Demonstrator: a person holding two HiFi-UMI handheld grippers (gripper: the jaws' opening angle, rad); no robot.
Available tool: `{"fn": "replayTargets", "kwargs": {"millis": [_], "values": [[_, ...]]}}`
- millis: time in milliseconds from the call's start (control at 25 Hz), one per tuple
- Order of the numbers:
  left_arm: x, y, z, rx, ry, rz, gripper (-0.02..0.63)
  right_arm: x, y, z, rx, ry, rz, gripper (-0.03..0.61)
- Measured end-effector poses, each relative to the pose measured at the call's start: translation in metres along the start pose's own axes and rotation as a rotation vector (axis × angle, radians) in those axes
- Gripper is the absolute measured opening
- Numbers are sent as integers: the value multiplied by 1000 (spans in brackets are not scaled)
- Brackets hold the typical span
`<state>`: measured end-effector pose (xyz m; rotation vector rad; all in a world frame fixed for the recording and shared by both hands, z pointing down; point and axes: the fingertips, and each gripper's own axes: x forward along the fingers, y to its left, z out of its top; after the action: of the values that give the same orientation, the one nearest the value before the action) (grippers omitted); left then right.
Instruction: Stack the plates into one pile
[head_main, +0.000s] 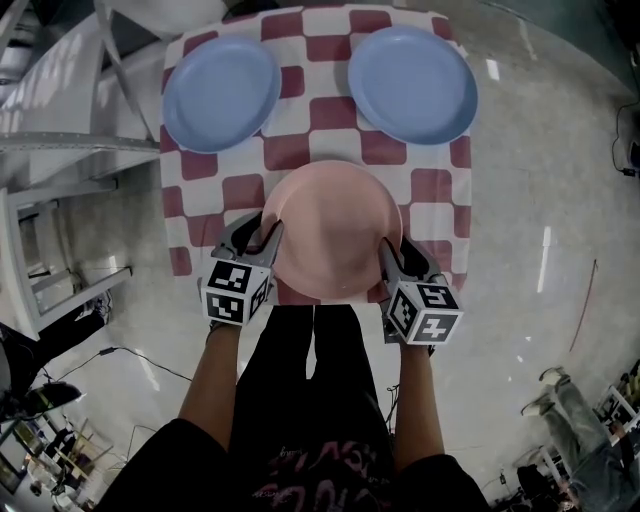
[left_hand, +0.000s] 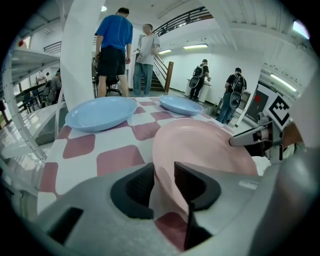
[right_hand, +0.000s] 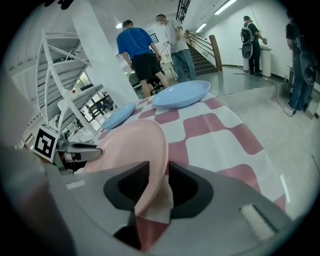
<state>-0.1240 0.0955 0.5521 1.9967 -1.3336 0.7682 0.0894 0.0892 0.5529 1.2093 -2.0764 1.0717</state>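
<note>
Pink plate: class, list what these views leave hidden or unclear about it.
Head view: the pink plate has both side rims covered by the left gripper and right gripper.
Both gripper views: the rim sits between open jaws, but its underside is hidden, so whether it rests on the tablecloth is unclear.
Head view: the plate covers part of the tablecloth's near edge.

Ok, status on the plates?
Left gripper, right gripper open, astride pink plate rim. Left blue plate, right blue plate apart, unstacked. Nothing blocking.
</note>
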Motion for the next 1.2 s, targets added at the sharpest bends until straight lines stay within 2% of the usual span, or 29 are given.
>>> {"fn": "replayTargets", "kwargs": {"millis": [200,320,560,880,1200], "values": [[-1,7,-1,-5,-3,40,56,2,0,-2,-15,30,-13,112],[-4,6,0,-15,-12,41,48,-1,-5,-2,-17,23,-42,58],[-11,6,12,-37,-45,47,41,-6,-4,9,7,-23,-44,47],[-19,4,55,-33,-118,35,37,-20,-3,48,17,-99,-46,41],[-12,5,96,-10,-153,14,35,-25,-10,83,14,-143,-58,43]]}}
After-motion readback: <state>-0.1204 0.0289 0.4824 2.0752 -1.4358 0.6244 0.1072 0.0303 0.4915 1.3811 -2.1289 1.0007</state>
